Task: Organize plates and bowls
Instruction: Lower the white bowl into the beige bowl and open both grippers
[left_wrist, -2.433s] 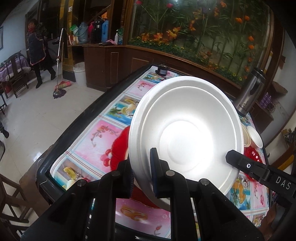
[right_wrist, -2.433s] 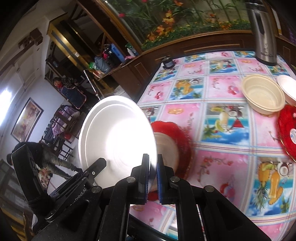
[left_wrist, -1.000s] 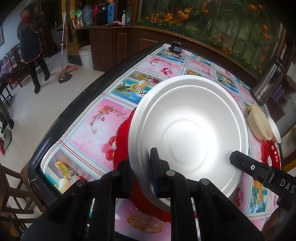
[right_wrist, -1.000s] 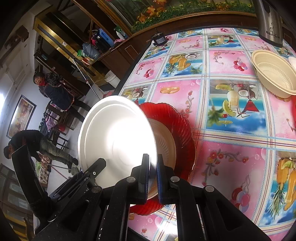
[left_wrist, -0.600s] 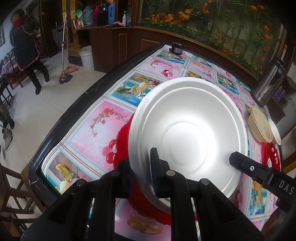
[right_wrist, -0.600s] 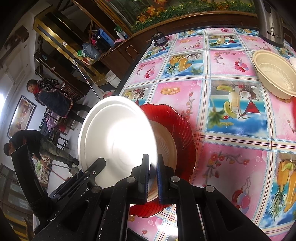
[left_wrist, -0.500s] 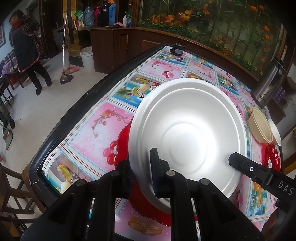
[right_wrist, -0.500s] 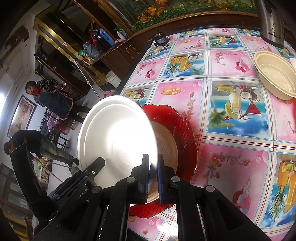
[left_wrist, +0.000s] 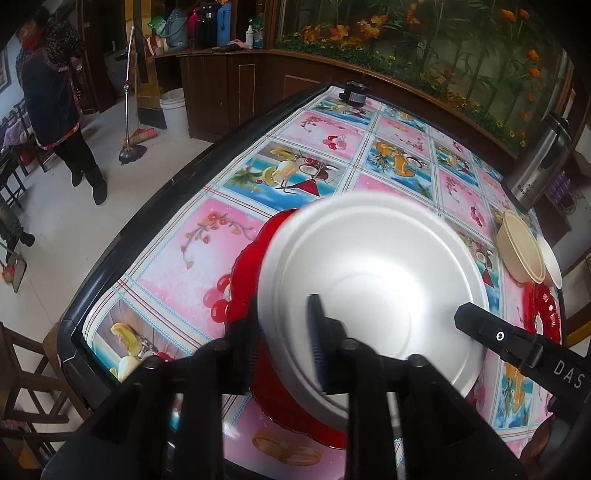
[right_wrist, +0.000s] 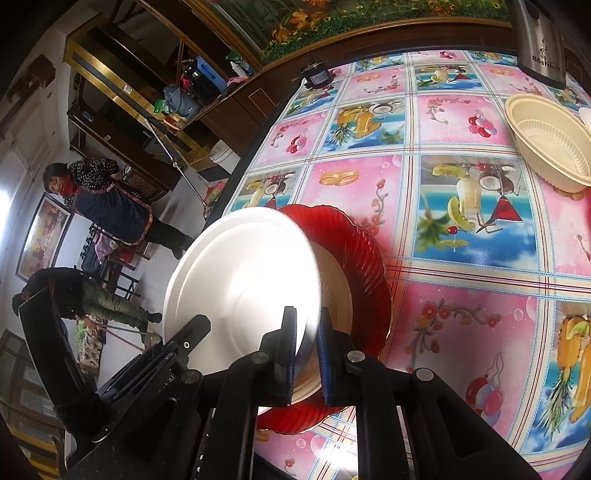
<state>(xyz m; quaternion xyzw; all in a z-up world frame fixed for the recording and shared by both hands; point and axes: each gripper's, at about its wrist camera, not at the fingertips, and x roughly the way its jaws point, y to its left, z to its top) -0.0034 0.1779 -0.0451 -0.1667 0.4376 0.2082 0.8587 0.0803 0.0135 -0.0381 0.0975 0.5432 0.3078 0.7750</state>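
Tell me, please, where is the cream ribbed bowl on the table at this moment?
The cream ribbed bowl stands at the far right of the table in the right wrist view, just below the steel thermos, well apart from the red plate.

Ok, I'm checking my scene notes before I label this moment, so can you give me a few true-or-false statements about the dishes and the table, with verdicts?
1. The white plate is over the red plate. True.
2. The red plate has nothing in it. False: a pale dish lies in it, partly hidden by the white plate.
3. The cream bowl stands upside down. False: its open side faces up.
4. A steel flask stands on the table beyond the cream bowl. True.
5. The tablecloth is plain white. False: it is a grid of pink and blue fruit pictures.
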